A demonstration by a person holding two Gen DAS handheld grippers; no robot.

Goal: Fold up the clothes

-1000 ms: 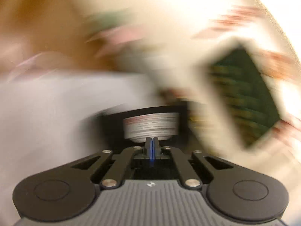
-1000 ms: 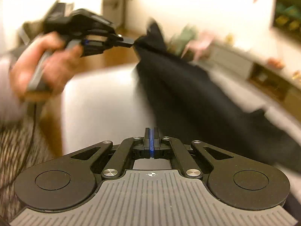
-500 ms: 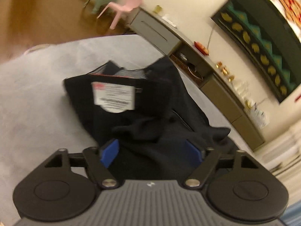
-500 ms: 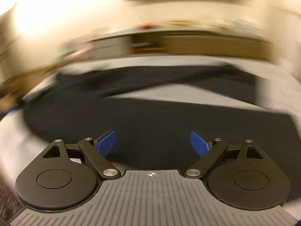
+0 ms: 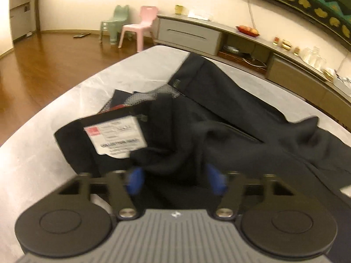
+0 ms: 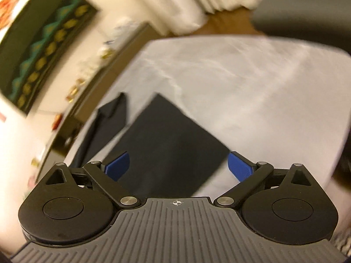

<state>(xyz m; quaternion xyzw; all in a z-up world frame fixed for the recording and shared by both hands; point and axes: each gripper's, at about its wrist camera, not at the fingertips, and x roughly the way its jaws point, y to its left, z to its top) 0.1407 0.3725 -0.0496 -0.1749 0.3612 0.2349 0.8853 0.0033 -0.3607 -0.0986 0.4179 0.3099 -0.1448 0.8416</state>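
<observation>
A pair of black trousers [image 5: 219, 114] lies crumpled on a table under a white cloth [image 5: 43, 153], waistband up, with a white label [image 5: 115, 138] showing. My left gripper [image 5: 175, 180] is open, low over the bunched waistband; black fabric sits between its blue pads, not clamped. In the right wrist view a flat trouser leg end [image 6: 166, 144] lies on the white cloth [image 6: 252, 87]. My right gripper [image 6: 178, 167] is open just above it, holding nothing.
A long grey sideboard [image 5: 219, 37] with a fruit bowl and jars runs along the far wall. A green chair [image 5: 114, 22] and a pink chair [image 5: 140, 26] stand on the wooden floor beyond the table's far left edge.
Both grippers were shut on the trousers a second ago and lifted them; both have since opened. The trousers now lie on the table. The right gripper has swung over to the leg end.
</observation>
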